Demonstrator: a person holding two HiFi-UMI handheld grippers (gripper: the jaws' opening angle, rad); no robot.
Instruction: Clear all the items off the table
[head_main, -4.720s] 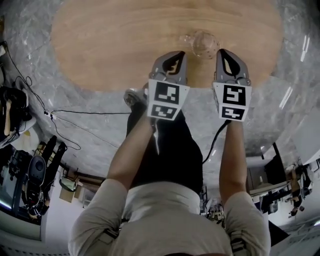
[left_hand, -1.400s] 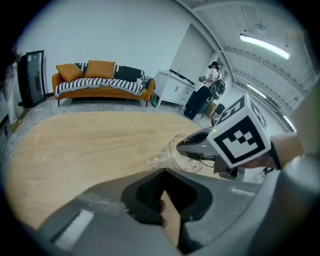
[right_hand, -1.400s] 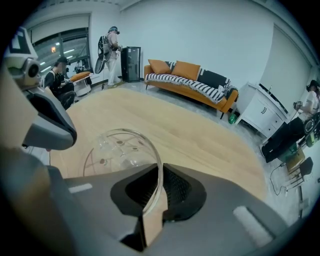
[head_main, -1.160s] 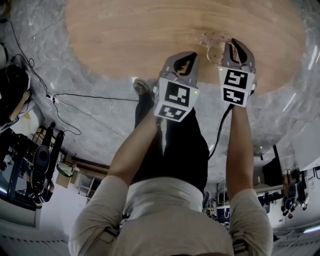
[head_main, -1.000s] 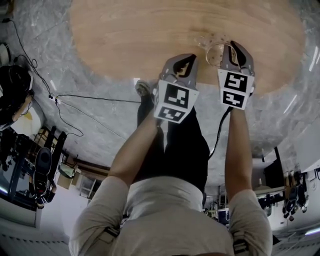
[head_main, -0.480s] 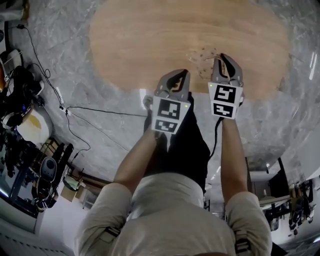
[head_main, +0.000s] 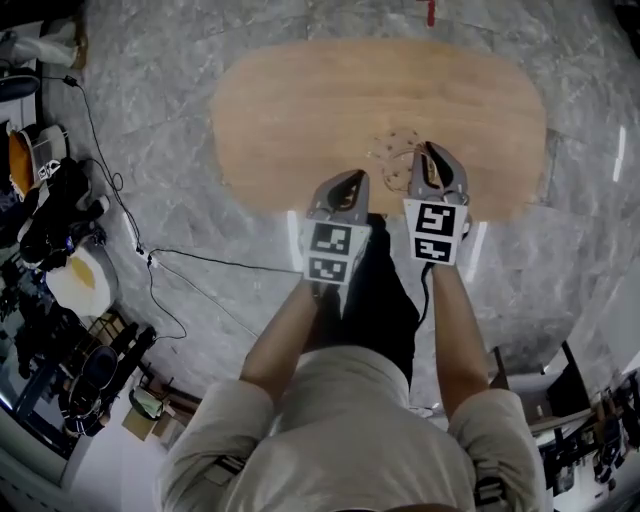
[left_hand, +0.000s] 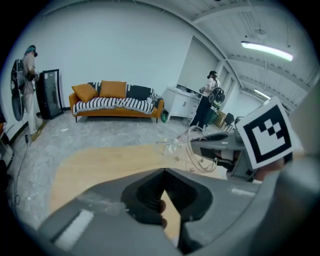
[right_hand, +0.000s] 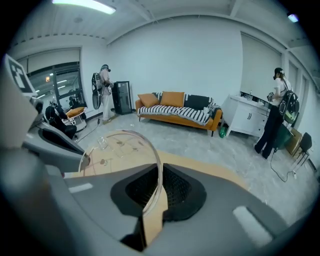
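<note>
A clear glass bowl (head_main: 396, 156) with a dotted pattern hangs over the near part of the oval wooden table (head_main: 300, 110). My right gripper (head_main: 428, 152) is shut on its rim. In the right gripper view the thin rim of the bowl (right_hand: 122, 150) runs down between the dark pads of that gripper (right_hand: 159, 176). My left gripper (head_main: 352, 180) sits beside it at the table's near edge, shut and holding nothing. The left gripper view shows the jaws of that gripper (left_hand: 163, 172) meeting, with the bowl (left_hand: 200, 150) held to the right.
A black cable (head_main: 150, 260) trails over the marble floor at the left, by a heap of gear (head_main: 50, 200). A small red item (head_main: 430, 12) lies beyond the table. An orange sofa (left_hand: 115, 100), a white cabinet (right_hand: 245, 120) and a person (right_hand: 275, 110) stand farther off.
The right gripper has shut on the bowl's rim since 4.7 s ago. Over the last second the head view has drawn back, and both grippers have come toward the table's near edge.
</note>
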